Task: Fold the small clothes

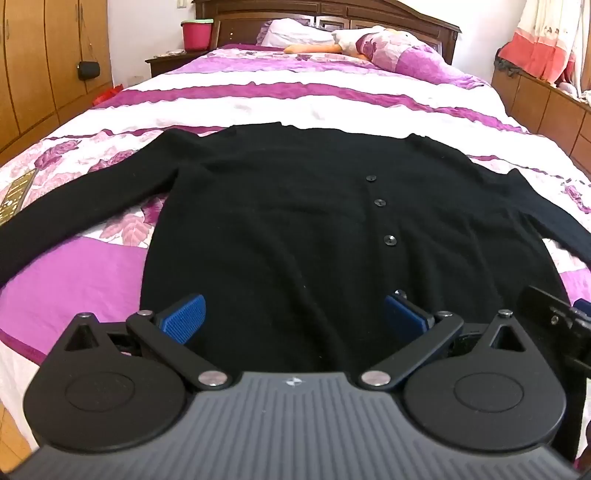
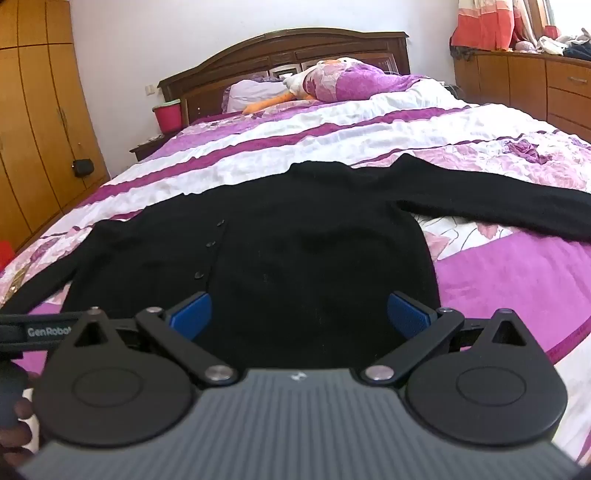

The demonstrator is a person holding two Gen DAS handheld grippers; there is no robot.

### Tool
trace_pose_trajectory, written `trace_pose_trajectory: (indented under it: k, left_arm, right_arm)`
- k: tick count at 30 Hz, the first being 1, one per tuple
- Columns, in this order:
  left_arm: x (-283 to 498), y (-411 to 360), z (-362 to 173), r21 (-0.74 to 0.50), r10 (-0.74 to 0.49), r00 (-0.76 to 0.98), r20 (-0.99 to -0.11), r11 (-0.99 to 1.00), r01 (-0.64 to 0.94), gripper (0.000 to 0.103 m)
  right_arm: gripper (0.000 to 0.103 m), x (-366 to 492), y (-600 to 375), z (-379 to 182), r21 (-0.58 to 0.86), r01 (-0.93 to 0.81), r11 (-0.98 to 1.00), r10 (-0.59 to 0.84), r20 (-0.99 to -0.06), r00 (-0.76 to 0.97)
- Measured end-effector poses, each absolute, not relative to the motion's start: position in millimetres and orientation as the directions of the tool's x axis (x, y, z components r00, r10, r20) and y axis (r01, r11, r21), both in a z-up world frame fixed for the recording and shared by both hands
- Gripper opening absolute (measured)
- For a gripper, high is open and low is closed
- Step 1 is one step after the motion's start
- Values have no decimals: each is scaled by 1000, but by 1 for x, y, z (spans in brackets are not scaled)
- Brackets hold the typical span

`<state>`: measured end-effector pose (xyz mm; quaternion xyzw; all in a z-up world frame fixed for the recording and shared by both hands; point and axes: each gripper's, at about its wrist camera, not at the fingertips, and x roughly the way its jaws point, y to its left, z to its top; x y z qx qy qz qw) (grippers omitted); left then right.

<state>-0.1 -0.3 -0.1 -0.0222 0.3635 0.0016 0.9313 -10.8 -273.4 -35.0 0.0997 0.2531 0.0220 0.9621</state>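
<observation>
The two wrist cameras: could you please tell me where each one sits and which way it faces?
Left wrist view: sits on the left gripper at the foot of the bed, looking up its length over the black cardigan; own jaws stand open, the other gripper's edge shows at right.
Right wrist view: sits on the right gripper, same direction, placed further right; own jaws stand open, a hand shows at lower left.
Shared: cardigan, purple-and-white bedspread, headboard, red bucket.

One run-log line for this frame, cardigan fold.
stage: pre-grasp | black cardigan: flat on bed, sleeves spread | left gripper: jaws open, empty | right gripper: jaws open, empty
</observation>
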Motion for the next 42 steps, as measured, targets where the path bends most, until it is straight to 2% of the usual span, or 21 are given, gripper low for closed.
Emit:
trace_pose_trajectory:
  k: [42]
  left_arm:
    - [-3,-5,6,-27,-8,743,-669,1000,-13,103]
  right_arm:
    - [103,-10,-277,-36,218,-31,975,134,-474,870]
